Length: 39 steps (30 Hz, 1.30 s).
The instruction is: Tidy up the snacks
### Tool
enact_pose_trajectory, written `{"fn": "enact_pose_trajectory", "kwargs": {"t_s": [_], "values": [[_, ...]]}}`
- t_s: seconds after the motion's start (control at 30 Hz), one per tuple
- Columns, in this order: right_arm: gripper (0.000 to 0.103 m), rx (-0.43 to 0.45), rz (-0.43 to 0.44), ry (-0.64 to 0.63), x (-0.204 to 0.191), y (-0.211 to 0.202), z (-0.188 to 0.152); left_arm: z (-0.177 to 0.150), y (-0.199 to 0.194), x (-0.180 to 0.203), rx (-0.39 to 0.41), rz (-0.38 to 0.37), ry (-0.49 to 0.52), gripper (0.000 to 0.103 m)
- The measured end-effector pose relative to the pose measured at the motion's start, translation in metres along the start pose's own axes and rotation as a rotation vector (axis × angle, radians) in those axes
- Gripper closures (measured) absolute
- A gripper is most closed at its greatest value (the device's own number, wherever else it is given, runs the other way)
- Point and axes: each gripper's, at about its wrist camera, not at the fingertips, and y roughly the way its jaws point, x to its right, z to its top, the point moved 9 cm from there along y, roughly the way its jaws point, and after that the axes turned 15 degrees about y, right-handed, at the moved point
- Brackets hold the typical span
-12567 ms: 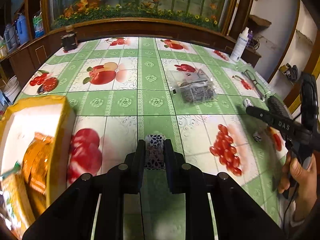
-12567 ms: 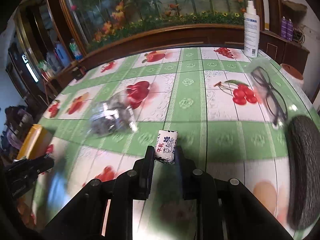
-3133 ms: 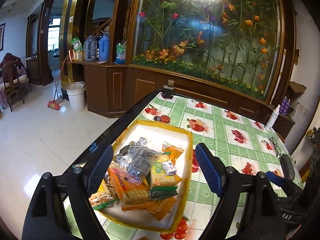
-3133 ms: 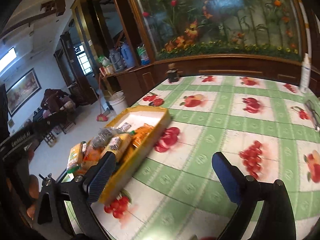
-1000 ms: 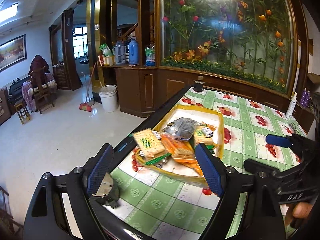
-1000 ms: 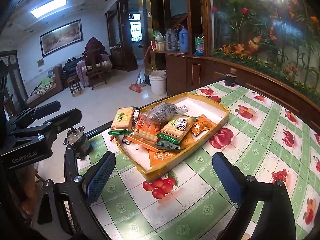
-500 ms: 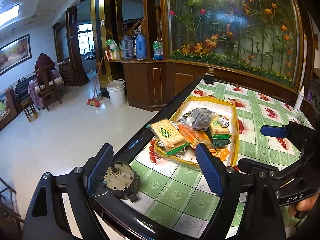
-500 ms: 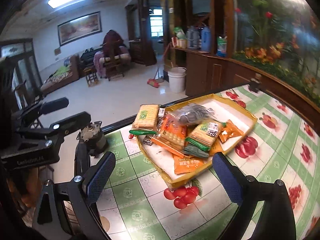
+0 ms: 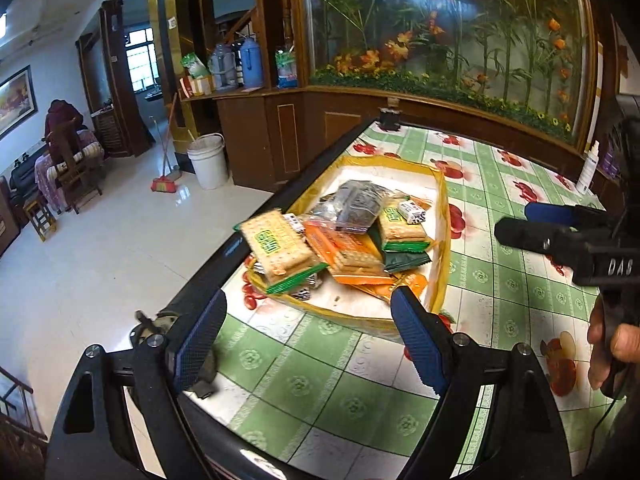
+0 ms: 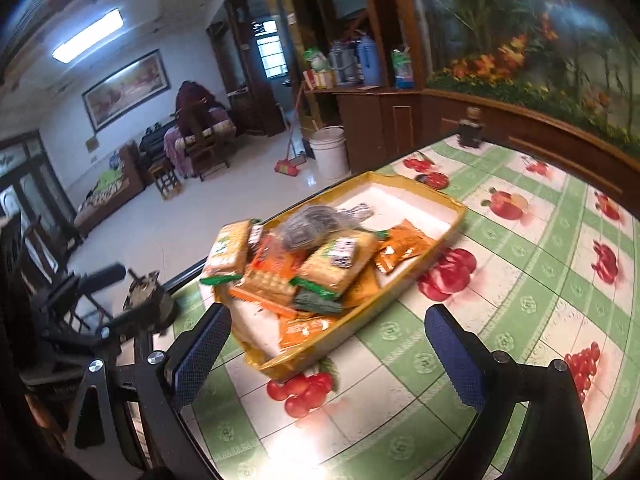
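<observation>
The yellow tray sits near the left edge of the desk, on the green-and-white cloth printed with red fruit, and the snacks are heaped in its near end. A cracker pack with a green label leans out over the tray's near-left rim, orange packets lie under and beside it, a grey see-through bag rests on top of the heap, and a small white candy lies just to the right of that bag. The far end of the tray shows bare white bottom.

Both tools hover over the near part of the desk, apart from the tray. The left gripper has its blue-padded fingers spread wide with nothing between them. The right gripper also has its fingers spread wide and empty; from the left view it shows at the right, a hand wrapped round its black handle.

A round metal part sits at the near-left corner of the desk. A white spray bottle stands at the far right. On the floor beyond the desk stand a white bucket and a broom by the wooden cabinets
</observation>
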Motion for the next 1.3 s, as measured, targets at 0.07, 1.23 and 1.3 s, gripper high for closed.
{"fn": "enact_pose_trajectory", "kwargs": {"t_s": [0.07,1.23,1.3], "values": [[0.005,0.005,-0.002,0.035,0.011,0.000,0.008,0.005,0.003,0.003,-0.004,0.000,0.007,0.018],[0.005,-0.073,0.041,-0.253,-0.065,0.033,-0.004,0.034,-0.020,-0.036,0.106,0.108,-0.027,0.018],[0.005,-0.074,0.045,-0.251,-0.064,0.033,-0.003,0.034,-0.021,-0.038,0.107,0.110,-0.033,0.018]]}}
